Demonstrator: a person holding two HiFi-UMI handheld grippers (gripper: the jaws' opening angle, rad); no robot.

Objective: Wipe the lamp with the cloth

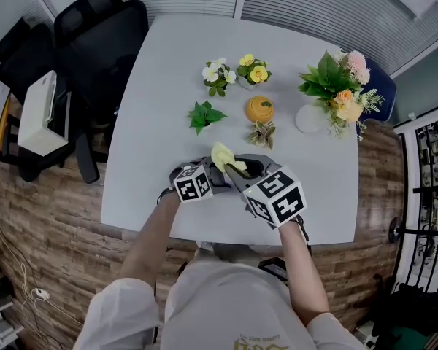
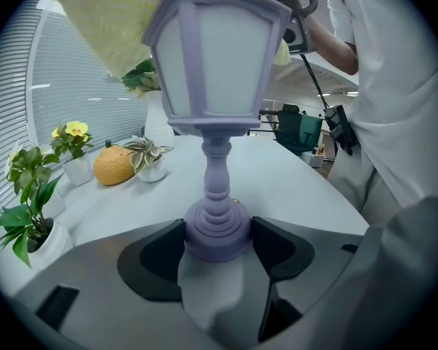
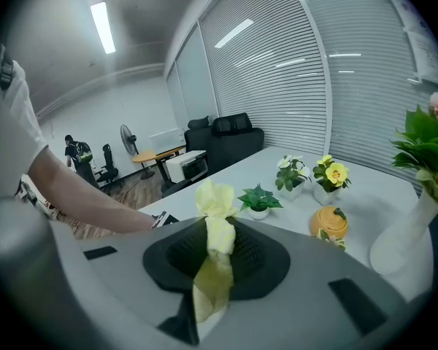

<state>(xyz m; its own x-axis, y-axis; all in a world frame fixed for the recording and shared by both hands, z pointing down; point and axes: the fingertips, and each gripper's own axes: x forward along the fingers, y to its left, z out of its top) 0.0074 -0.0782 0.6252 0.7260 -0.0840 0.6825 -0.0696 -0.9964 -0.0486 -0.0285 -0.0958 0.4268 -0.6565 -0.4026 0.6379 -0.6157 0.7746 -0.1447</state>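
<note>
Lamp and cloth at the 6 o'clock edge of the white table (image 1: 153, 86), seen from the person's side. The left gripper (image 2: 217, 240) has its jaws clamped on the round base of the lilac lamp (image 2: 217, 71), which stands upright. The right gripper (image 3: 213, 254) has its jaws closed on the yellow cloth (image 3: 216, 214), whose free end lies against the top of the lamp's lantern head. From the grippers, an orange gourd-shaped ornament (image 1: 260, 109) lies at about 12 o'clock, a small green plant (image 1: 204, 115) at 11 o'clock and a white vase (image 1: 310, 118) of flowers at 2 o'clock. A black chair (image 1: 102, 35) stands beside the table at 10 o'clock.
</note>
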